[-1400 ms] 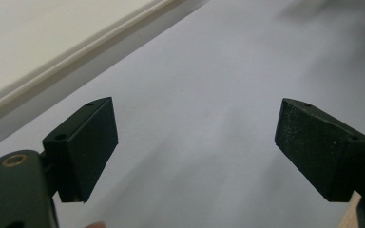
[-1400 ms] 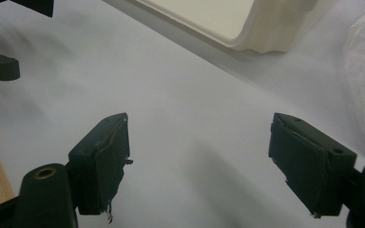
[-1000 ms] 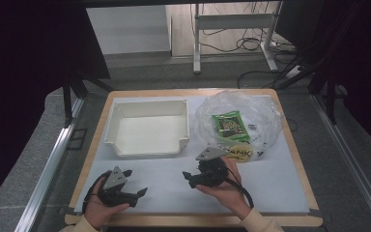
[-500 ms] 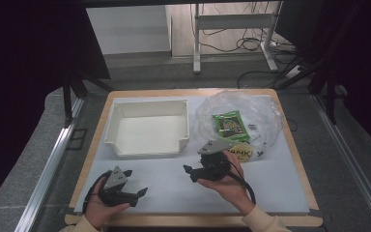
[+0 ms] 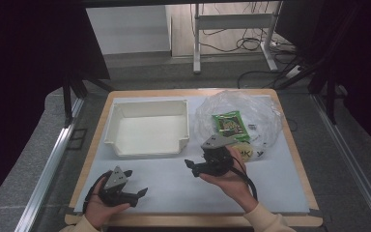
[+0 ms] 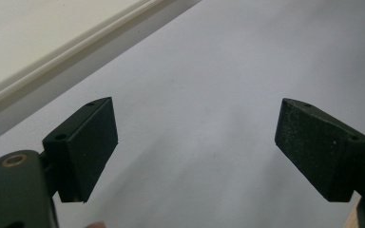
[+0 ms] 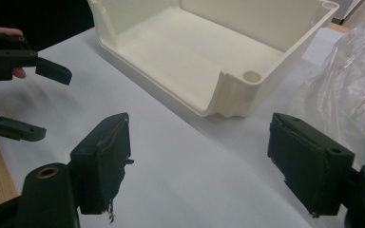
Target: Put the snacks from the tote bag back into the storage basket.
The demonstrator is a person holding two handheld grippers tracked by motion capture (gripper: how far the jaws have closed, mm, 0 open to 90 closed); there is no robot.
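One tray (image 5: pixel 147 129), one bag (image 5: pixel 265 116) (two claws gaping).

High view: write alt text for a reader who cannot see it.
A person's hands hold two open grippers over a white mat: the left gripper near the front edge, the right gripper beside a clear plastic bag of snack packets. An empty cream bin sits behind them.

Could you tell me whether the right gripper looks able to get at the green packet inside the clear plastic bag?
Probably not directly: the right gripper, jaws open, sits beside the green packet, but the clear plastic bag covers it.
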